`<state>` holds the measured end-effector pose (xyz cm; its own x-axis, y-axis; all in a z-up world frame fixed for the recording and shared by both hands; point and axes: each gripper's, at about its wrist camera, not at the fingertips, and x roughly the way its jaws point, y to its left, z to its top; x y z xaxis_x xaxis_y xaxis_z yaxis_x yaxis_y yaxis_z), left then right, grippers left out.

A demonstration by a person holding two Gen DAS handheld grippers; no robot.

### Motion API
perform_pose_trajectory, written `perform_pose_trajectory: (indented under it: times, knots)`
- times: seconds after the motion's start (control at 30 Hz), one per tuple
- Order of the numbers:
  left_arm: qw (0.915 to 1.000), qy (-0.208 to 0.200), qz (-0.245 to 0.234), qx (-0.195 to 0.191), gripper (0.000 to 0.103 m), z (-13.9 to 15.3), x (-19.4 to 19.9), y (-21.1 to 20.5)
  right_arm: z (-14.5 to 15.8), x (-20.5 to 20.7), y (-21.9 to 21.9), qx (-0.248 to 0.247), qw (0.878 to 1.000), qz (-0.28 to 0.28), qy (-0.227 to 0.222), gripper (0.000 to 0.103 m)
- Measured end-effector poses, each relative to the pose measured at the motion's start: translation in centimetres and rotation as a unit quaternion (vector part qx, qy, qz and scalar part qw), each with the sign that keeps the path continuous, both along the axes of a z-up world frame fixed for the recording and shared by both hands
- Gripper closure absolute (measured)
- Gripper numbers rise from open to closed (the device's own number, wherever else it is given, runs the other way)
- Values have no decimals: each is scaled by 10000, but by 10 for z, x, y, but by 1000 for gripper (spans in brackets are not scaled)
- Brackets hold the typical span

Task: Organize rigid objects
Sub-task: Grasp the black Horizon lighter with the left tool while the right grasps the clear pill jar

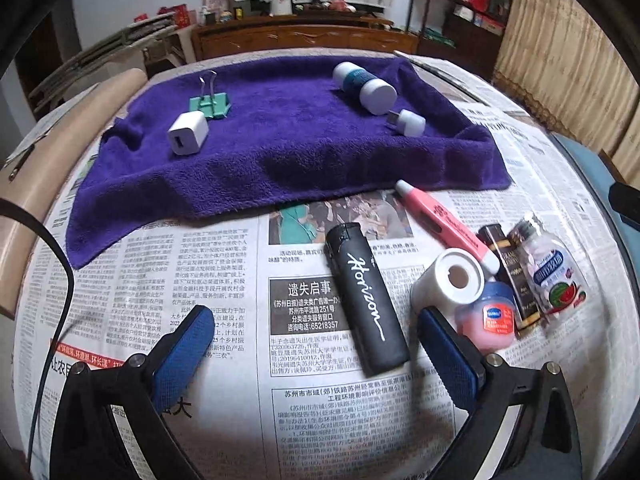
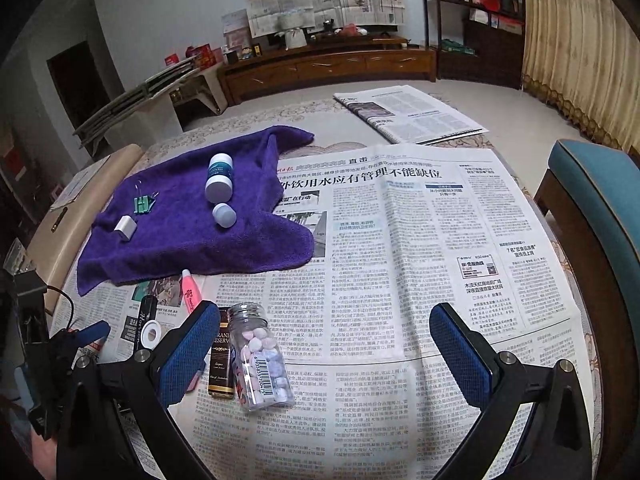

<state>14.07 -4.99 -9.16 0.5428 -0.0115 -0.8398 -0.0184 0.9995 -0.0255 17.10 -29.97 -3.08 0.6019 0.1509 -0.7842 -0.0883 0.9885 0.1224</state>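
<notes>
Left tool (image 1: 316, 344): its two blue-padded fingers are spread wide and hold nothing; it hangs low over the newspaper, with the black lighter lying between the fingers.
Right tool (image 2: 320, 350): fingers likewise spread wide and empty; the candy bottle and the dark box lie just inside its left finger.
Counter (image 2: 400, 240): round, covered with newspaper sheets; a second folded newspaper (image 2: 408, 114) lies at the far side.
Purple towel (image 1: 280, 148): spread on the far left part of the counter, rumpled at its edges.
On the towel: a white charger cube (image 1: 188, 133) just beside a green binder clip (image 1: 210, 102); well apart from them a white bottle with a teal label (image 1: 364, 86) lying on its side, and a small white plug light (image 1: 408, 122) near its cap.
Off the towel, on the newspaper: the black lighter (image 1: 366, 300) marked "Horizon"; a pink tube (image 1: 444, 226) with its tip just at the towel's edge; a white tape roll (image 1: 450, 282); a small jar with a blue lid (image 1: 490, 320) touching the roll; the dark box (image 1: 510, 276); the candy bottle (image 1: 554, 268) lying on its side.
In the way: the roll, jar, box and candy bottle are packed tight together beside the left tool's right finger.
Around: a beige chair back (image 1: 60, 184) at the left edge, a teal-cushioned chair (image 2: 600, 208) at the right, a wooden cabinet (image 2: 328, 64) by the wall.
</notes>
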Motion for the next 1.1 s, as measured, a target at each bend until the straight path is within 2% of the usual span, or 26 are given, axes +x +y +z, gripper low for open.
perform_pose_trajectory:
  times: [0.2,0.4,0.43,0.5,0.53,0.83,0.97,1.03,1.1]
  knots:
    - [9996,-196,108,152,17,-2,-5,-5,0,-1,-5,106,9999,-10,39,0]
    - [9994,-318,10,138,51,2,-2,-10,-8,-3,-14,207,9995,-78,238,2]
    - [9993,-335,-21,141,60,3,-2,-12,-10,-3,-15,198,9994,-75,277,2]
    - [9992,-349,-79,156,69,4,-2,-16,-14,-3,-15,160,9993,-27,345,2]
    - [9991,-362,-140,147,78,4,-3,-19,-14,-3,-15,161,9992,3,357,2]
    - [9992,-315,-215,84,81,5,-7,-20,-28,-11,12,-34,9973,633,365,4]
    - [9994,-257,-239,26,81,6,-9,-14,-38,-16,34,-358,9933,1034,364,5]
    - [9994,-236,-257,11,81,6,-10,-12,-44,-17,40,-582,9912,1120,411,15]
    - [9994,-223,-266,-11,81,6,-11,-11,-50,-17,43,-704,9891,1197,491,18]
